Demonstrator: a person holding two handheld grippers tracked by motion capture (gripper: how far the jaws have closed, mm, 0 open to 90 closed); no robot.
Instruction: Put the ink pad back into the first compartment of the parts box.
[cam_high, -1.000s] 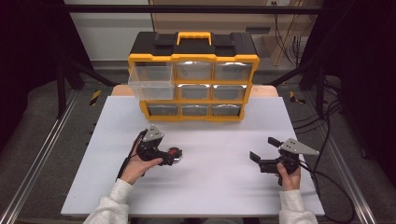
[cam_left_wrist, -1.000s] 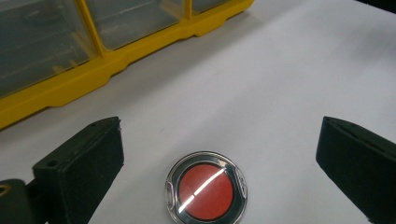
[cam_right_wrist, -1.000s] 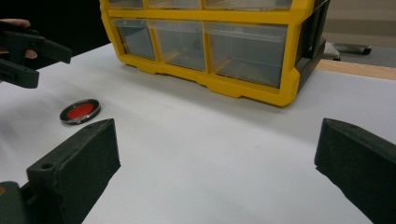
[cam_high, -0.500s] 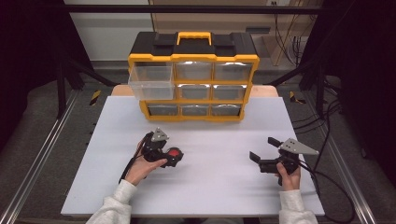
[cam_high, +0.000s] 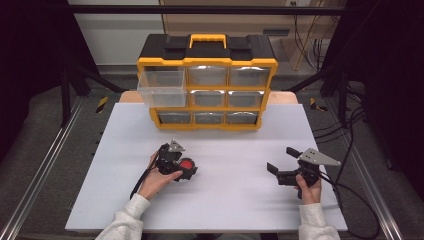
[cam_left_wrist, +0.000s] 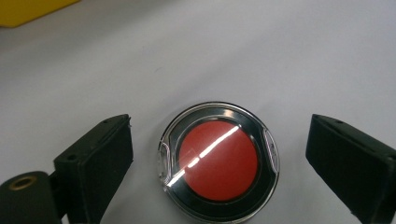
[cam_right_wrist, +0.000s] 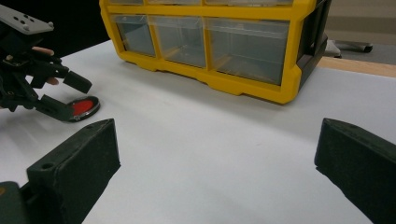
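Observation:
A round red disc in a clear, black-rimmed case (cam_high: 188, 164) (cam_left_wrist: 218, 161) lies flat on the white tabletop (cam_high: 230, 200), left of centre. My left gripper (cam_high: 185, 170) (cam_left_wrist: 222, 140) points down over it, one jaw on each side of the case. The jaws have just been closing, but a gap remains on both sides and the pads do not touch it. From the right gripper view the disc (cam_right_wrist: 83, 107) and the left gripper (cam_right_wrist: 56, 93) appear at far left. My right gripper (cam_high: 281, 160) (cam_right_wrist: 215, 154) rests open at the table's right with nothing between its jaws.
A yellow and black drawer organizer (cam_high: 207, 62) (cam_right_wrist: 210, 81) stands at the back of the table. Its top-left clear drawer (cam_high: 161, 87) is pulled out toward me. Cables trail off the right edge (cam_high: 350, 190).
The left gripper has come down over the red disc and its jaws have narrowed around it. The right gripper has not moved.

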